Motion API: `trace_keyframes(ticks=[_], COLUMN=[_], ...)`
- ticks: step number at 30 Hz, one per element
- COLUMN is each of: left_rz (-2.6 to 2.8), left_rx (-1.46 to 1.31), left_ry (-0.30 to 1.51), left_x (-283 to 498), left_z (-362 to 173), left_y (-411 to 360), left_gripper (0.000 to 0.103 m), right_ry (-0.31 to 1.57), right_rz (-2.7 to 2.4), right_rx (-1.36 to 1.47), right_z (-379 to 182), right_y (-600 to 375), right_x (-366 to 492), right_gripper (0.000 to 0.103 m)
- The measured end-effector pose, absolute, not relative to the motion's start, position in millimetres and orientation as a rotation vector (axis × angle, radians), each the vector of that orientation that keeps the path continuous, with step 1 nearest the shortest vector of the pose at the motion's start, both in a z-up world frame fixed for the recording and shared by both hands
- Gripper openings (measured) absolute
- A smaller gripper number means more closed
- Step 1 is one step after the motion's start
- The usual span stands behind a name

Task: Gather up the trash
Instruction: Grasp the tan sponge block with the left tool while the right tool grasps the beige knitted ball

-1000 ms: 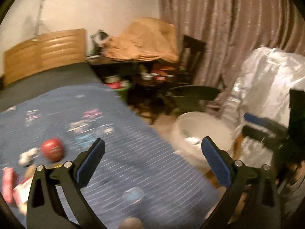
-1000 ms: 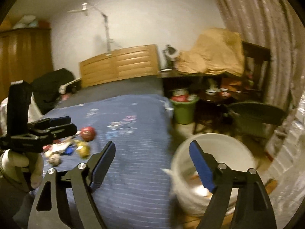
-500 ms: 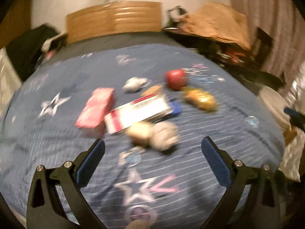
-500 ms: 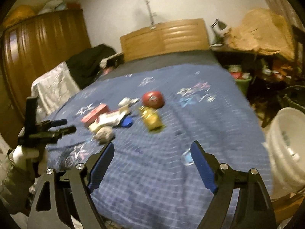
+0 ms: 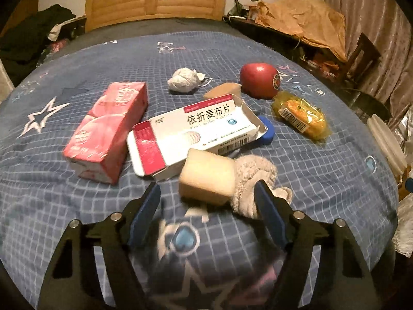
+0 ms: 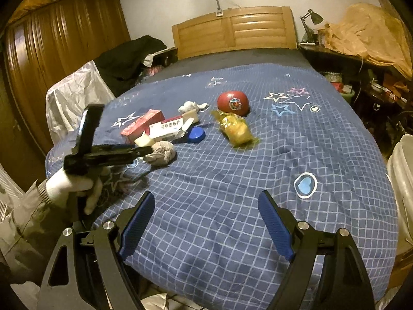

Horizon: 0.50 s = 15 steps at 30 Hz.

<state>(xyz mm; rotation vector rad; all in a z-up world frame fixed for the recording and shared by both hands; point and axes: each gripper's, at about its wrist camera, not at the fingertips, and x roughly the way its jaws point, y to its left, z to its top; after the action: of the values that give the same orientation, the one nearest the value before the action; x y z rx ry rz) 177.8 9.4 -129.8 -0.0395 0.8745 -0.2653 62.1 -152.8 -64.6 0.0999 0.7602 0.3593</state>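
A pile of trash lies on the blue quilt [image 5: 322, 180]. It holds a beige sponge block [image 5: 206, 173], a fuzzy grey wad [image 5: 254, 173], an opened white medicine box [image 5: 191, 131], a red carton [image 5: 108, 129], a crumpled tissue [image 5: 183, 80], a blue cap [image 5: 267, 133], a yellow wrapped snack [image 5: 299, 115] and a red apple [image 5: 259, 80]. My left gripper [image 5: 206, 186] is closing its jaws, with the sponge and wad between the fingertips and no pad pressing. My right gripper [image 6: 206, 217] stands open over bare quilt, well short of the snack [image 6: 236, 129].
A white bucket [image 6: 402, 180] stands off the bed's right side. A gloved hand [image 6: 72, 183] carries the left gripper at the bed's left corner. A wooden headboard [image 6: 232, 28], a cluttered side table [image 6: 361, 59] and a wardrobe [image 6: 51, 51] ring the bed.
Both views swung from the bucket to the bed. The left gripper dropped close to the pile and its jaws narrowed. The right gripper sank lower over the quilt, its jaws unchanged.
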Motion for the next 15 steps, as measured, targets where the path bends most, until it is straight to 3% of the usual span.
trace_keyframes(ticks=[4,15], left_rz=[-0.315,-0.309], left_rx=[-0.066,-0.078], left_ry=[0.861,0.886], left_x=[182,122], left_z=[-128,-103], left_y=[13,63], left_gripper=[0.04,0.04], right_ry=[0.775,0.813], right_rz=[0.381,0.517], right_rx=[0.088,-0.011], right_z=[-66,-76], right_y=[-145,-87], right_x=[64,112], right_gripper=[0.082,0.082])
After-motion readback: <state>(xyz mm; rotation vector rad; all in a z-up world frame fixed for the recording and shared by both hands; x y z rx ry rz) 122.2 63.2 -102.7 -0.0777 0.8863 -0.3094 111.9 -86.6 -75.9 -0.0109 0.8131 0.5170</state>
